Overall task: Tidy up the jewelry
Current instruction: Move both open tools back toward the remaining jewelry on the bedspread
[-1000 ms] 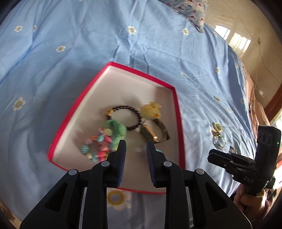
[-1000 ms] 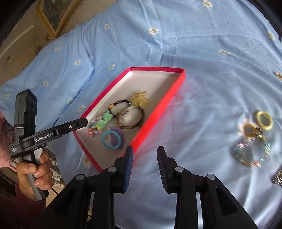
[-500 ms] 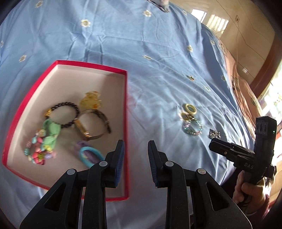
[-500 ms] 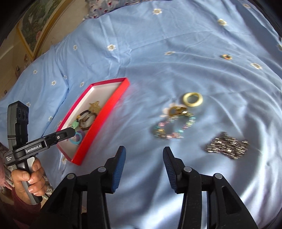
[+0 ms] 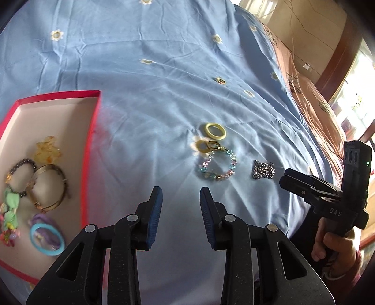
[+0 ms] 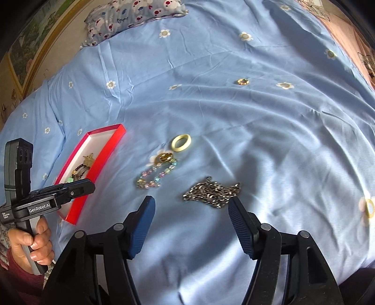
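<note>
A red box (image 5: 90, 131) (image 6: 103, 162) with a white inside holds several bracelets, a hair clip and a blue hair tie (image 5: 46, 239). On the blue bedspread lie a yellow ring (image 5: 215, 131) (image 6: 181, 142), a pastel bead bracelet (image 5: 216, 165) (image 6: 155, 174) with gold rings, and a silver chain (image 5: 263, 169) (image 6: 212, 192). My right gripper (image 6: 191, 208) is wide open and empty, just before the silver chain. My left gripper (image 5: 180, 206) is open and empty, right of the box.
A small gold ring (image 6: 242, 81) lies farther back on the bedspread. A patterned pillow (image 6: 133, 16) is at the head of the bed. The bed edge, a pink sheet (image 5: 311, 101) and the tiled floor are to the right.
Both grippers swung right, away from the box toward the loose jewelry. My right gripper opened wider and came close to the silver chain.
</note>
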### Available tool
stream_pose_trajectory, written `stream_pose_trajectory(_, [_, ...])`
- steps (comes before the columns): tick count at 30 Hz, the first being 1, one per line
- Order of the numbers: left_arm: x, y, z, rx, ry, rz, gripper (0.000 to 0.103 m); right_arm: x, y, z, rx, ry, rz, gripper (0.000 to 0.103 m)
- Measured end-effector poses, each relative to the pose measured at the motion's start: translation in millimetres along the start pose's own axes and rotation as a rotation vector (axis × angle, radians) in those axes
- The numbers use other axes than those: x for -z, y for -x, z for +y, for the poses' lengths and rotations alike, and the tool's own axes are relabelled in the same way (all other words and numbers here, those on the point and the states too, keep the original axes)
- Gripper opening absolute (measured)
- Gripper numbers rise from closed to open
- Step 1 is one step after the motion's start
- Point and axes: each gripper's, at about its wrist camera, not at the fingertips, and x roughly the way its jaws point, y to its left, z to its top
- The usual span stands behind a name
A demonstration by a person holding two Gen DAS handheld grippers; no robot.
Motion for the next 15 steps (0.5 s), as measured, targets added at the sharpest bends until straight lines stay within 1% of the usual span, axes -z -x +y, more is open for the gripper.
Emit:
stream_pose_trajectory(3, [-7.7, -10.2, -9.9, 0.007, -0.026, 0.011, 0.032, -0.9, -1.3, -5.2, 0.011, 0.002, 0.002, 0.070])
stream_pose_trajectory(7, [-17.3, -27.6, -21.9, 0.003, -0.073, 0.028, 0.035, -2.5, -6.0, -8.0, 0.023, 0.021, 0.016, 0.071])
stream_pose_trajectory(12, [-25.1, -48.0, -24.0, -0.003, -0.098, 0.069, 0.035, -4.9, -14.0, -6.9, 0.036, 0.053, 0.038, 0.072])
stream_pose_trajectory(15, [-27.2, -55.2, -25.3, 0.005, -0.105, 0.081, 0.038, -5.7, -18.8, -5.2, 0.045, 0.074, 0.049, 0.073])
